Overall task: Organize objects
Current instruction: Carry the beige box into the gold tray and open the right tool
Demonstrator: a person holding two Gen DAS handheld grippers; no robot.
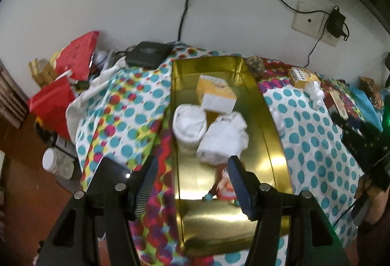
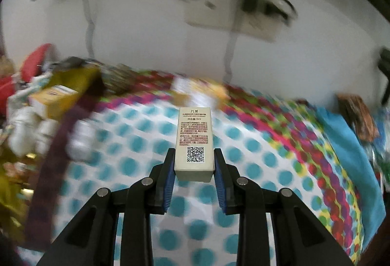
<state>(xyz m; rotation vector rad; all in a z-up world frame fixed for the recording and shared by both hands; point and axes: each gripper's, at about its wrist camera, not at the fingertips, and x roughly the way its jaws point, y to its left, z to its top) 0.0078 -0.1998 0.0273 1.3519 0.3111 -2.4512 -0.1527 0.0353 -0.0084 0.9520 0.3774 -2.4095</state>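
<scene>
- Far left in the left wrist view, red bags (image 1: 73, 59) are leaning against the wall beside a white-lidded jar (image 1: 50, 158) that is sitting lower down.
- A black flat device (image 1: 147, 54) is lying at the back edge of the polka-dot cloth (image 1: 314, 144).
- The left gripper (image 1: 192, 168) is hanging with its jaws wide apart and nothing between them, over the near part of the gold tray (image 1: 268, 134).
- Inside the tray, a yellow box (image 1: 215, 93) is lying toward the far end, with a white cup-like container (image 1: 189, 123) and a white wrapped bundle (image 1: 224, 137) just in front of it, touching each other; a small colourful toy (image 1: 224, 189) is showing just beside the right finger.
- Right of the tray, another yellow box (image 1: 301, 76) and a white crumpled piece (image 1: 315, 93) are lying on the cloth.
- In the right wrist view, the right gripper (image 2: 194, 163) is clamping a cream carton (image 2: 194, 141) by its lower sides, the blue pads (image 2: 169, 178) pressing on both sides.
- The carton is standing upright and lifted above the cloth, its printed face and QR code facing the camera, its top reaching well past the fingertips.
- The background here is blurring; the tray is showing at far left.
</scene>
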